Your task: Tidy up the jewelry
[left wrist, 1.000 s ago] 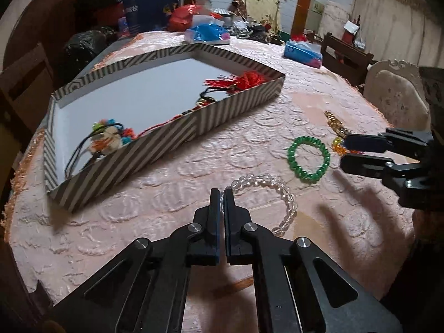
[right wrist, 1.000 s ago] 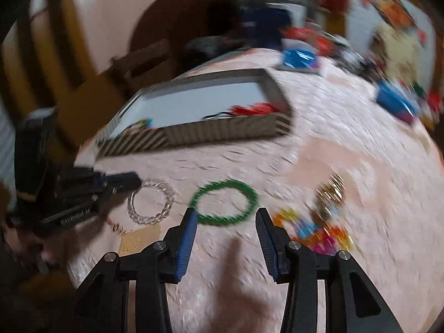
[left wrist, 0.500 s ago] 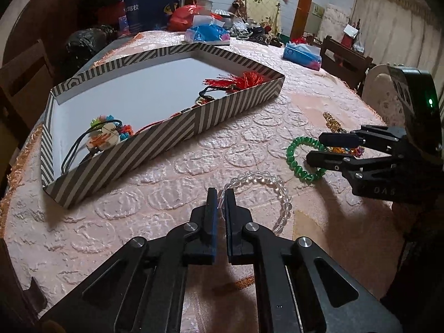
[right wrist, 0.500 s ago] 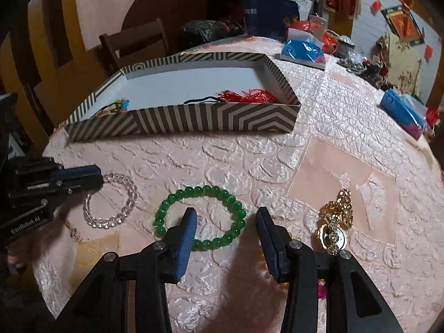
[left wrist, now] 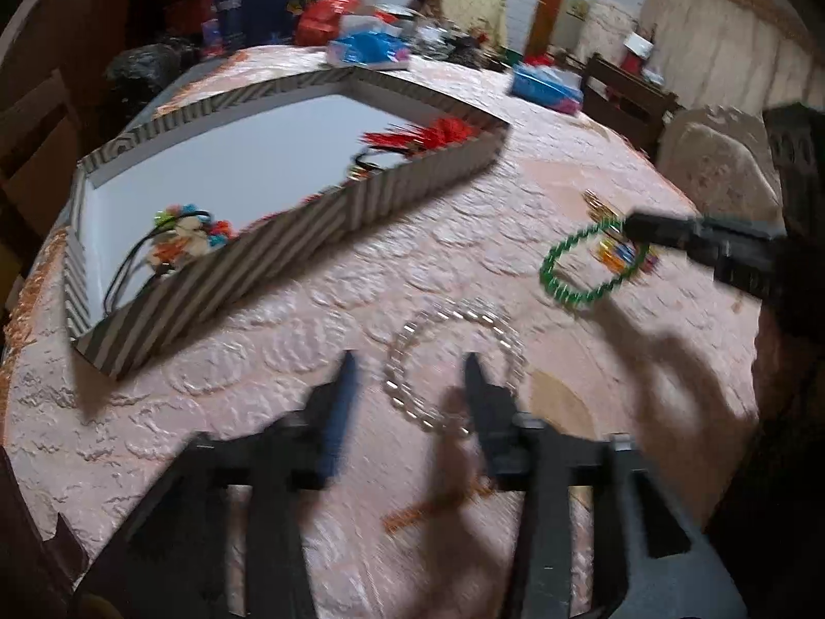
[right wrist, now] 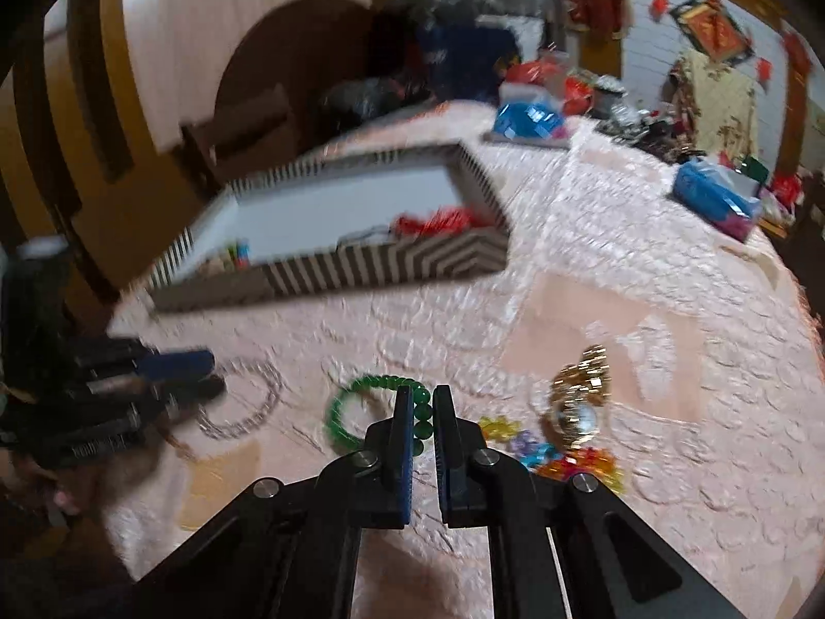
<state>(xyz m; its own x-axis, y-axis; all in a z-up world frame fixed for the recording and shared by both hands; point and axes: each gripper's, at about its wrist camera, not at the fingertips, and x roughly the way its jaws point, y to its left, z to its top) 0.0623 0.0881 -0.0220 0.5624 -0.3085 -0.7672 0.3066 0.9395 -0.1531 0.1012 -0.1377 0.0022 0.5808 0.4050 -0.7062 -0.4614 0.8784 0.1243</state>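
A green bead bracelet (right wrist: pixel 371 383) lies on the pink embossed tablecloth (left wrist: pixel 454 237), and my right gripper (right wrist: pixel 423 393) is shut on its near-right beads. In the left wrist view that gripper (left wrist: pixel 633 227) pinches the far side of the green bracelet (left wrist: pixel 554 263). A clear bead bracelet (left wrist: pixel 495 325) lies in front of my left gripper (left wrist: pixel 410 369), whose jaws are opening; the ring's near-left arc sits between the fingers and the pads do not press it. The right wrist view shows the left gripper (right wrist: pixel 214 374) beside the clear bracelet (right wrist: pixel 273 392).
A striped shallow box (left wrist: pixel 309 237) stands at the back left, holding a red tassel (left wrist: pixel 428 134) and a colourful hair tie (left wrist: pixel 185 237). A gold pendant (right wrist: pixel 577 397) and coloured beads (right wrist: pixel 562 459) lie right of the green bracelet. Blue packets and clutter fill the table's far side.
My left jaws have gone from shut to apart around the clear bracelet's near arc. The right gripper moved over the green bracelet and shut on its beads.
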